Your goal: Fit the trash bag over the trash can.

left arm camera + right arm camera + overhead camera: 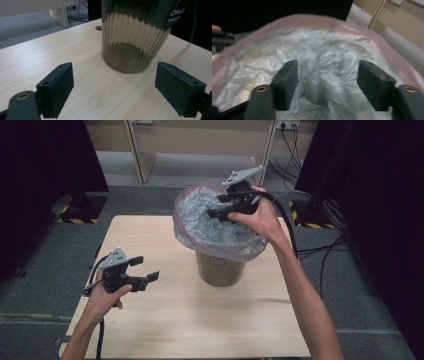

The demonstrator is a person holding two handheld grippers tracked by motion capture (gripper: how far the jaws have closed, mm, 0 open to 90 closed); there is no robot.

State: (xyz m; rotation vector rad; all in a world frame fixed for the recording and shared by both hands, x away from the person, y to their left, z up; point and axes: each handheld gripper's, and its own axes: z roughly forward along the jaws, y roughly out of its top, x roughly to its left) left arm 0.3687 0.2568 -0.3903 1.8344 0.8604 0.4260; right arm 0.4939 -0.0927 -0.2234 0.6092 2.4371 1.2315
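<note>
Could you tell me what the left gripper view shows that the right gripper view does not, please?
The left gripper view shows the ribbed brown wall of the bin down to its base, a white printed label near its top, and the wooden table it stands on, with the left tongs open above the tabletop. The right gripper view looks into the crumpled clear bag with its pink rim, with the right tongs open above it and pressing on nothing. Both show a pair of open black jaws and pale furniture behind.
</note>
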